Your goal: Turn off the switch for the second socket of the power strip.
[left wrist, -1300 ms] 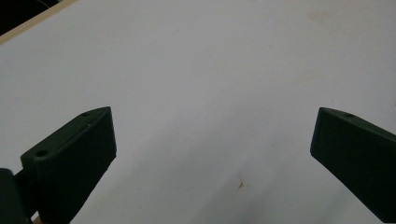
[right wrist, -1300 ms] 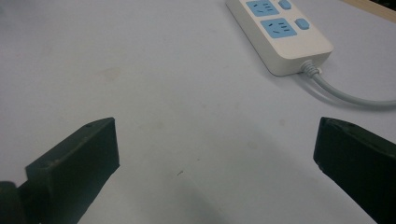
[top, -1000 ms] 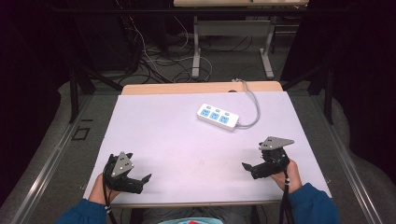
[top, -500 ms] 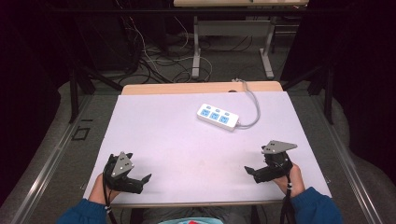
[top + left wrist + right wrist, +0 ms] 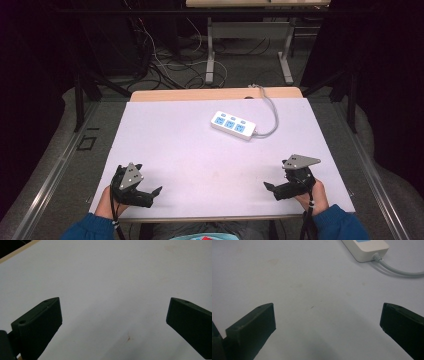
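- left gripper (image 5: 150,192) parked at the bench's (image 5: 170,135) near-left corner, hasn't budged, jaws wide apart and empty
- power strip (image 5: 233,125) sits toward the far edge, cable (image 5: 270,112) trailing off the back, nothing blocking it
- right gripper (image 5: 272,190) slid back a touch to the near-right corner, jaws wide, empty; looks like no reach has started

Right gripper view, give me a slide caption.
Open right gripper over the white table, power strip ahead.
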{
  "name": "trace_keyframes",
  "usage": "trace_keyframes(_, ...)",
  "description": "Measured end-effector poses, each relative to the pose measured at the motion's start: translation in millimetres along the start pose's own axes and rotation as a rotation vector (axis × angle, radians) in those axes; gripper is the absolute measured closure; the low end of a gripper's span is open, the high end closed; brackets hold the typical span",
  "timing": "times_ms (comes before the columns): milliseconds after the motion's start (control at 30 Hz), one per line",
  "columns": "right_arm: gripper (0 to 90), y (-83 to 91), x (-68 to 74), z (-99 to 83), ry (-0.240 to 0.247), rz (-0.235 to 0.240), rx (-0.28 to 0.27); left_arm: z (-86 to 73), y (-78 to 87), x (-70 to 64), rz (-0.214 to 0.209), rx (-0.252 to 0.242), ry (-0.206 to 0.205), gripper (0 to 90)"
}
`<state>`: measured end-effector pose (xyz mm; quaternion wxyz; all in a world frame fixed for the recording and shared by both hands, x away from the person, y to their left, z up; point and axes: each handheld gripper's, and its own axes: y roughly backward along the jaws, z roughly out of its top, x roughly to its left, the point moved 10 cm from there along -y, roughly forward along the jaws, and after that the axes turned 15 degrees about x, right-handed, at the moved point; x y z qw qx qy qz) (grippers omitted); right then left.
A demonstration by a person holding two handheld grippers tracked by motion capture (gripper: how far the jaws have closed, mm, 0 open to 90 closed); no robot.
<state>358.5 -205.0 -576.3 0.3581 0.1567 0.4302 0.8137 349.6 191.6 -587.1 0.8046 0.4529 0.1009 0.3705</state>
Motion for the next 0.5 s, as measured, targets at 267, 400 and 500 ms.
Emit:
trace_keyframes(267, 0.0, 1.3, 1.0, -3.8, -0.009, -0.005, 0.0, 0.0, -0.2, -0.2, -0.002, 0.001, 0.003, 0.1)
trace_keyframes(400, 0.0, 1.1, 1.6, -3.9, -0.009, -0.004, 0.001, 0.5, -1.1, -0.5, -0.005, -0.002, 0.009, 0.1)
trace_keyframes(500, 0.0, 1.5, 1.3, -3.4, -0.001, -0.004, -0.004, 0.2, -1.5, 0.1, -0.005, 0.003, 0.001, 0.1)
